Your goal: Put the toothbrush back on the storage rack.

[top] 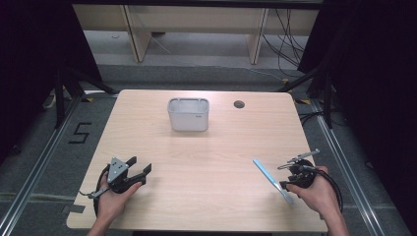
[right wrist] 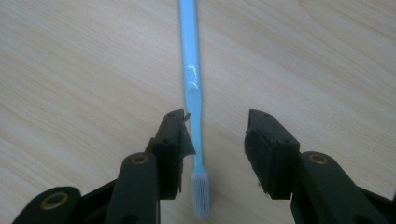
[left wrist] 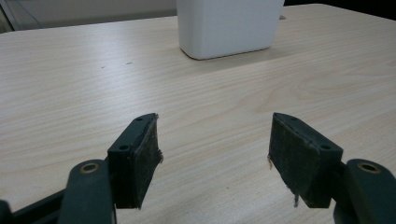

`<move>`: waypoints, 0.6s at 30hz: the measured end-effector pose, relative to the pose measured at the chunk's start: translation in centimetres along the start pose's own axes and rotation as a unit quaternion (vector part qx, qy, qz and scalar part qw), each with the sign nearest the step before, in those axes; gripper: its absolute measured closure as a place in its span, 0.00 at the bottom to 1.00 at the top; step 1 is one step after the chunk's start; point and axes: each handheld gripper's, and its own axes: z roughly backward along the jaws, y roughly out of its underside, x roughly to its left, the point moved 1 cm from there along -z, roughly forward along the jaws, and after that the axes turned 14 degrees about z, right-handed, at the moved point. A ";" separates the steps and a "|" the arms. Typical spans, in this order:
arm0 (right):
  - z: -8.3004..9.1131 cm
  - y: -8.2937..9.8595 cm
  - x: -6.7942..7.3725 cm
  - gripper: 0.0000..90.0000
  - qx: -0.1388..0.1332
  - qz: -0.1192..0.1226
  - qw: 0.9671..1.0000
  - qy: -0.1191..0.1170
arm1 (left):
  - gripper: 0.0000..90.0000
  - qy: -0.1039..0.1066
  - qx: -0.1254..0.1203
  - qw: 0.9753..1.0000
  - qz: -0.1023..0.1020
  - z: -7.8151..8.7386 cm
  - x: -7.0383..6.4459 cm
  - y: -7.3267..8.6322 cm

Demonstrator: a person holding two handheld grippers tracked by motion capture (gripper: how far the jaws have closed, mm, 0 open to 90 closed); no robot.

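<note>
Light wood-grain table is being viewed from above, grey floor around it, dark curtains at both sides, a number 5 marked on the floor at the left.

Light blue toothbrush is lying flat on the table at the near right, handle running far-left, bristle head toward the near edge. In the right gripper view the toothbrush is seen lying between the jaws, closer to the jaw at that view's left, with the bristle end nearest the camera. Whether that jaw is touching the handle cannot be told.

Right gripper is being held by the right hand just right of the toothbrush. Its jaws are standing apart, straddling the brush, nothing clamped.

White rectangular bin is sitting upright toward the far side, near the middle, well apart from the toothbrush. A round cable hole is being shown in the tabletop just right of it.

Left gripper is being held by the left hand at the near left, grey plate on top, pointing toward the far right. Jaws are wide apart and holding nothing; the bin is seen ahead of them, well clear.
</note>
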 end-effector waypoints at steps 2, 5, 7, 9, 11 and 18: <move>0.1 -0.5 0.0 0.65 0.022 0.000 1.000 -0.008 | 0.36 0.000 -0.001 1.000 0.000 0.0 -0.1 0.0; -0.2 -1.1 -0.2 0.66 0.046 0.006 0.999 -0.020 | 0.36 0.001 0.000 1.000 0.001 0.0 -0.1 0.0; -0.4 -1.6 0.0 0.68 0.078 -0.008 0.997 -0.028 | 0.36 0.001 0.001 1.000 0.001 0.0 -0.1 0.0; -0.8 -2.0 -0.1 0.69 0.089 -0.003 0.995 -0.033 | 0.36 0.001 0.001 1.000 0.001 0.0 -0.1 0.0; -1.3 -2.3 -0.4 0.70 0.092 0.019 0.995 -0.039 | 0.36 0.002 0.001 1.000 0.001 0.0 -0.1 0.0; -2.7 -3.5 -0.7 0.73 0.123 0.020 0.991 -0.040 | 0.36 0.002 0.001 1.000 0.001 0.0 -0.1 0.0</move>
